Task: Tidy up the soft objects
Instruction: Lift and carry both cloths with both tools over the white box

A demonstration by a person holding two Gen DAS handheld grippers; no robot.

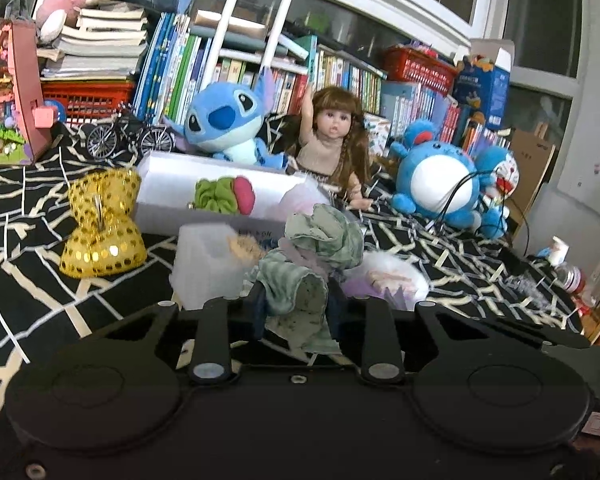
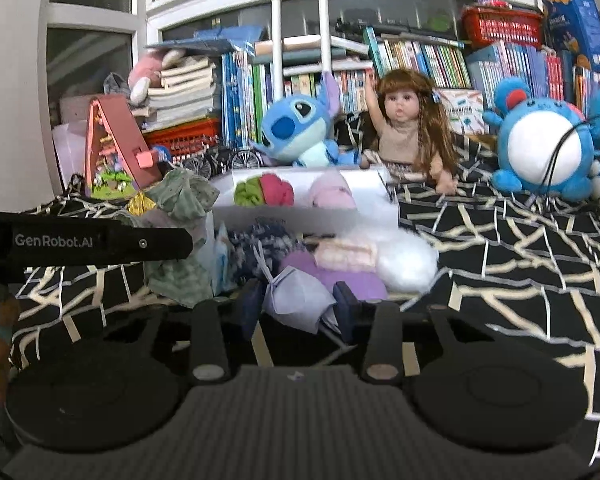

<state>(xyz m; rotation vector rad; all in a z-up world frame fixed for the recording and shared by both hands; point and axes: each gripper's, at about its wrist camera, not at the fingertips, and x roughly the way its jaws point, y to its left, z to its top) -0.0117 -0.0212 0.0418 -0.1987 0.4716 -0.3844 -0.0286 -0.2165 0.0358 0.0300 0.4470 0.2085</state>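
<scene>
Green cloth (image 1: 300,276) (crumpled) pinched between left gripper (image 1: 296,308) fingers.

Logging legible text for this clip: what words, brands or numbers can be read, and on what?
"GenRobot.AI": white print on the left gripper's black finger.
White box front: dark print, blurred, unreadable.
Book spines, blue carton: too small to read.
</scene>
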